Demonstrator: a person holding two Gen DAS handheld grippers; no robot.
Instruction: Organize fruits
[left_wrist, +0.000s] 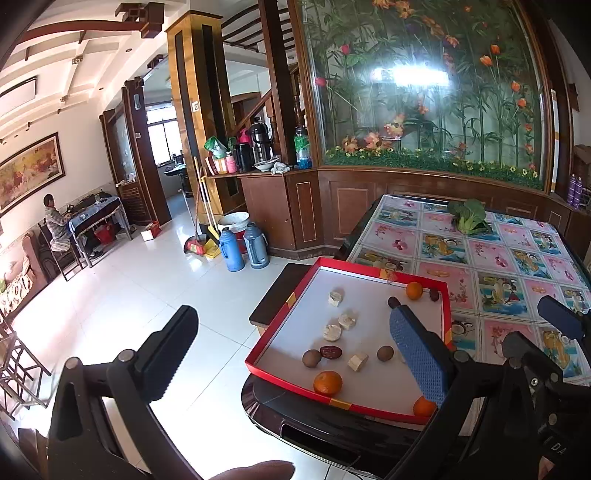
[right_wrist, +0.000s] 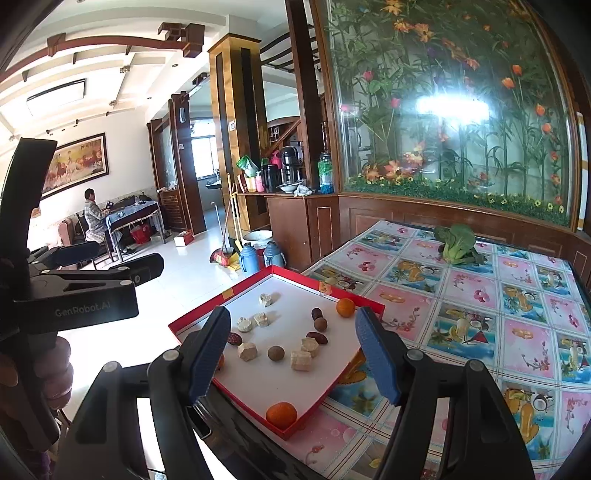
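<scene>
Overhead, both grippers hang above the near end of the table (right_wrist: 480, 295), jaws spread and holding nothing.

Farthest left is the left gripper (left_wrist: 291, 354). Its jaws are wide apart and touch nothing: one finger stands out over the floor, the other over the right part of the red tray (left_wrist: 284, 325). That offset suggests it is waiting or lining up, not bearing on any one piece.

Next comes the tray itself, a shallow red-rimmed box with a white floor, set at the table's near corner and jutting past the edge. The fruits lie loose in it, unsorted: three oranges (right_wrist: 281, 412) near separate corners or rims, brown round fruits (right_wrist: 276, 352) and dark red dates (right_wrist: 316, 337) strewn among pale crumbly blocks (right_wrist: 301, 360). The low rim probably serves to stop the round fruit rolling off. Such a mix fits a sort yet to be made, or pieces gathered from elsewhere; the views cannot settle which.

Then the right gripper (right_wrist: 291, 354), jaws also released and empty, frames the tray's middle, the pale blocks and a brown fruit showing between its fingers. It looks well placed to come down on one.

Farthest right, a leafy green vegetable (right_wrist: 456, 245) lies well apart on the patterned cloth.
</scene>
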